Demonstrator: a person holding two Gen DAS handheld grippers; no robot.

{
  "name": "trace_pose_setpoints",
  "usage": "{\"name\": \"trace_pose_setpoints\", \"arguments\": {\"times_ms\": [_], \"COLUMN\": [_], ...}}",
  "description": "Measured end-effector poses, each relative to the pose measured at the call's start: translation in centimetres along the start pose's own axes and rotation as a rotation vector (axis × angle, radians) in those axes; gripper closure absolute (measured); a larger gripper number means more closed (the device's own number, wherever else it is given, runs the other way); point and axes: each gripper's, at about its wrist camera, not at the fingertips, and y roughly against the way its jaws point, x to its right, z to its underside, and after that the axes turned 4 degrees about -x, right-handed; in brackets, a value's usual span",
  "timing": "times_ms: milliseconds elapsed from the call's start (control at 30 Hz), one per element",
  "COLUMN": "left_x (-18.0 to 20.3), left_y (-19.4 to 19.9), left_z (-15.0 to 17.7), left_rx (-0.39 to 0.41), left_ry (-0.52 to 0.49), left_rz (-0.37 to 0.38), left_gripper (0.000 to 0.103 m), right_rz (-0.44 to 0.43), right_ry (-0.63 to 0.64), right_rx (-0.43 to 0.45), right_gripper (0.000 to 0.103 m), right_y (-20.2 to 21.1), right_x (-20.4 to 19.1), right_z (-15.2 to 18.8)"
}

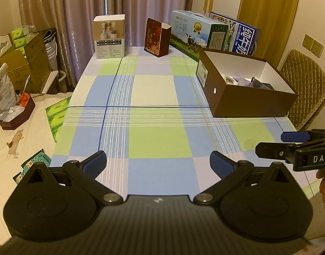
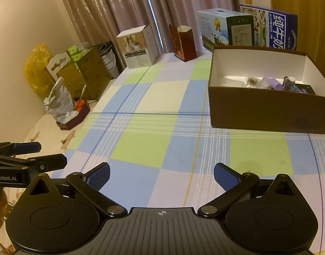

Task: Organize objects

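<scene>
You are holding two grippers over the checked tablecloth (image 1: pixel 154 89), and both are standing wide with nothing between their blue pads. Your left gripper (image 1: pixel 158 164) is hovering above the near edge of the cloth; your right gripper (image 2: pixel 161 175) is hovering level with it, just to its right.

One open brown box (image 2: pixel 266 110) is sitting on the cloth ahead and to the right, and the small items (image 2: pixel 266 82) are lying in a cluster at its right end; they are too jumbled to count.

Four cartons are lining the far edge by the curtain: one white carton (image 1: pixel 109 37), one dark red carton (image 1: pixel 157 37) and two milk cartons (image 1: pixel 196 34) side by side behind the brown box.

The left wrist view is giving you one quilted chair back (image 1: pixel 305 85) beyond the box and green tissue packs (image 1: pixel 56 116) beside the table's left edge. The right wrist view is showing one yellow bag (image 2: pixel 38 70) against the wall, which the other view is not catching. Each view is showing the other gripper at its margin, with part of a hand beneath it.
</scene>
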Motion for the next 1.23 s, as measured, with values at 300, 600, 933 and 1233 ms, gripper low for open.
{"name": "trace_pose_setpoints", "arguments": {"times_ms": [300,600,933,1233], "left_x": [-0.3,-0.4,-0.4,0.2], "left_y": [-0.1,-0.3,-0.7,-1.1], "left_z": [0.1,0.1,0.3,0.0], "left_rx": [-0.002,-0.003,-0.007,-0.002], "left_ry": [0.006,0.007,0.008,-0.006], "left_rz": [-0.002,-0.004,0.000,-0.011], "left_gripper": [0.001,0.001,0.001,0.001], "right_rz": [-0.001,-0.002,0.002,0.008], "right_ry": [0.005,0.004,0.002,-0.003], "right_rx": [-0.004,-0.006,-0.009,-0.012], "right_gripper": [0.002,0.002,0.002,0.002], "right_y": [-0.3,-0.4,-0.5,-0.7], "right_x": [-0.2,-0.2,-0.1,0.5], "right_z": [0.0,0.0,-0.2,-0.1]}}
